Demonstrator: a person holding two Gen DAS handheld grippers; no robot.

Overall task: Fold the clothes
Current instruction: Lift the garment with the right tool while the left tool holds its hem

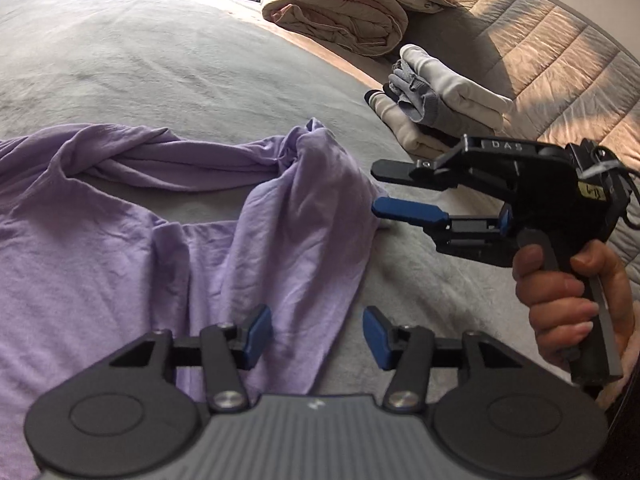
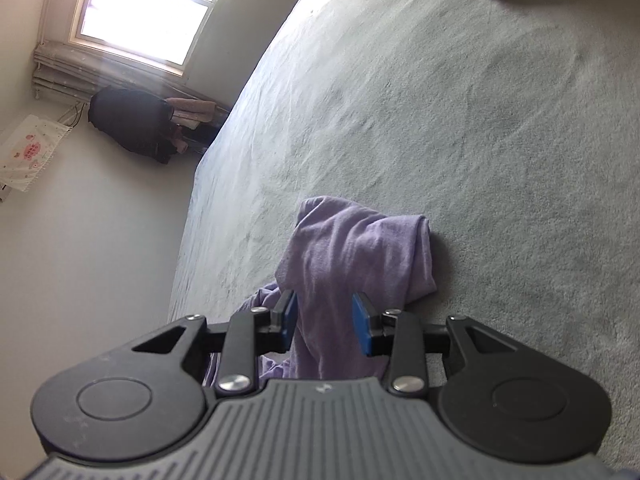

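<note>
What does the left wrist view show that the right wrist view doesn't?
Only the left wrist view: the open left gripper, the person's hand holding the right gripper, and the folded beige quilt.
Only the right wrist view: the bright window and the dark bundle beneath it.
Both: the crumpled lilac garment on the grey bedcover, with no fabric gripped.

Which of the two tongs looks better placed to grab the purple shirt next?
Probably the right tongs: open, straddling a raised fold of the purple shirt. The left tongs are open over its edge.
</note>
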